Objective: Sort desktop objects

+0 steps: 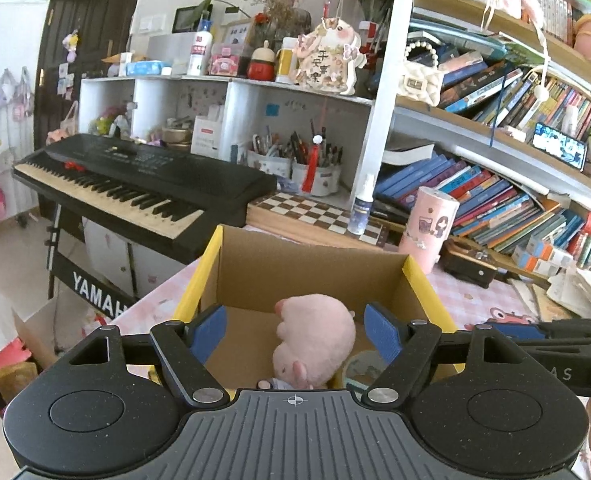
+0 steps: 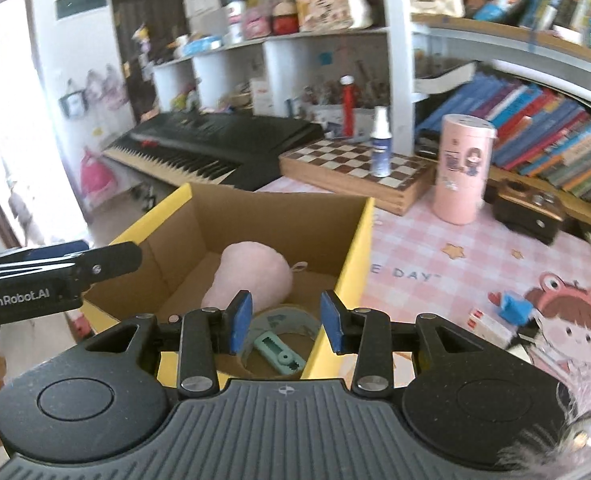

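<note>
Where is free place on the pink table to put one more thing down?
Bare tablecloth lies between the yellow box, the chessboard and the pink canister. It is crowded near the blue clip and inside the box.

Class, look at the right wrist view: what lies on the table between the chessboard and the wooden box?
The pink canister stands between the chessboard and the wooden box, on the pink tablecloth; the right wrist view shows it best.

Right gripper (image 2: 286, 322) jaws apart, empty, above cardboard box (image 2: 359, 240) at the desk's (image 2: 455, 248) left edge. In the box: pink plush (image 2: 251, 276), tape roll (image 2: 291, 320), teal tool (image 2: 281, 354). Left gripper (image 2: 95, 266) reaches over box's left rim.
</note>
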A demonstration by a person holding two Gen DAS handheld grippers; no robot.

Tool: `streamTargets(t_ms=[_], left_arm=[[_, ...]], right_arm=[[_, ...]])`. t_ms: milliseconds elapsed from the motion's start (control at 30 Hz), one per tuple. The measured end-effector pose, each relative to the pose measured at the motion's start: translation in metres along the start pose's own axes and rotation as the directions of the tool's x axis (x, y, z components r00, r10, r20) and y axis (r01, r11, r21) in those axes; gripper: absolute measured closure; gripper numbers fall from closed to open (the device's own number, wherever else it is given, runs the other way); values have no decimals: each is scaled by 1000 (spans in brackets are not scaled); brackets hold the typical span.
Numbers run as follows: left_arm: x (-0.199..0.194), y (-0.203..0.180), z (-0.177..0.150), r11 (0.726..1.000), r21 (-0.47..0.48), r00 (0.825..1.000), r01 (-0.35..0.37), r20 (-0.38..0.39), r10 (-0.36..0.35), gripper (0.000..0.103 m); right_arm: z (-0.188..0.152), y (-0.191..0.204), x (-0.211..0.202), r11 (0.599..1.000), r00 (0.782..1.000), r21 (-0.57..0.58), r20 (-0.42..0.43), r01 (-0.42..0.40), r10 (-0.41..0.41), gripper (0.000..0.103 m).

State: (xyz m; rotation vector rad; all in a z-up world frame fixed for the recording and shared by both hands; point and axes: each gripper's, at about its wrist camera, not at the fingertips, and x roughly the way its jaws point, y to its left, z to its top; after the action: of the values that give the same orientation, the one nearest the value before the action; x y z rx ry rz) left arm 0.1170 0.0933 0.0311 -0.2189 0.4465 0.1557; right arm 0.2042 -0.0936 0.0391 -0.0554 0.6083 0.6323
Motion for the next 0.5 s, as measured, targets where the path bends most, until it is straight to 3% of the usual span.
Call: streamTargets(t_ms=[300,500], left_arm=[[-26,10,-16,1000,-6,1000,28,-12,-28,20],[-50,19,-30,999,-5,999,32,-27,-32,20]], right_arm=[[-29,18,-31,995,995,30,26,95,-96,67],[-52,42,-49,993,993,10,20,115,-115,67]])
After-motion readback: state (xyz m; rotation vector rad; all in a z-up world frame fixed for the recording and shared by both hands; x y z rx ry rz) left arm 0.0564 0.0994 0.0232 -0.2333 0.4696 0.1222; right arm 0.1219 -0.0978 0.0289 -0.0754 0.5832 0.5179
